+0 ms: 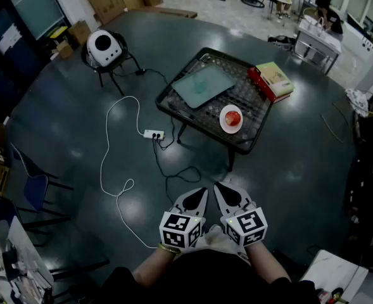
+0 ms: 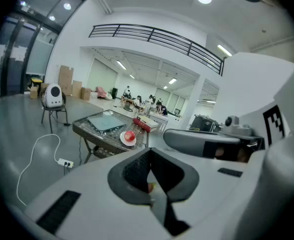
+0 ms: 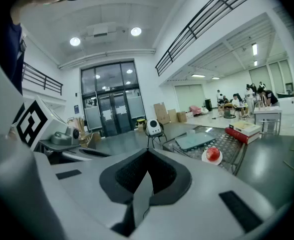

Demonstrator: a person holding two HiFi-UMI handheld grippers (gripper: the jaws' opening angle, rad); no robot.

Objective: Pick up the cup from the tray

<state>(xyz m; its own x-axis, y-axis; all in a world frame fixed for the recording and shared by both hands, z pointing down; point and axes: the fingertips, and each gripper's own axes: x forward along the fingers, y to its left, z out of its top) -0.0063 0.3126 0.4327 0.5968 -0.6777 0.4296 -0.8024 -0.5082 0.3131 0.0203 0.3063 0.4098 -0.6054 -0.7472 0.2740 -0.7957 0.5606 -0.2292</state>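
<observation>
One table (image 1: pixel 250 97), one tray (image 1: pixel 202 84), one plate (image 1: pixel 222 125), one red round thing (image 1: pixel 233 116), two books (image 1: pixel 273 81)

Small pale cup standing at the tray's far corner.
The cup (image 3: pixel 190 132) looked small and translucent, too distant for finer detail, and stood upright at the far corner of a flat, pale-green rectangular tray (image 1: pixel 202 85). The tray lay level on the left part of a black mesh table (image 1: pixel 251 101), turned askew to its edges.

Pale green tray (image 1: pixel 202 84), white plate (image 1: pixel 223 125), black mesh table (image 1: pixel 252 103).
</observation>
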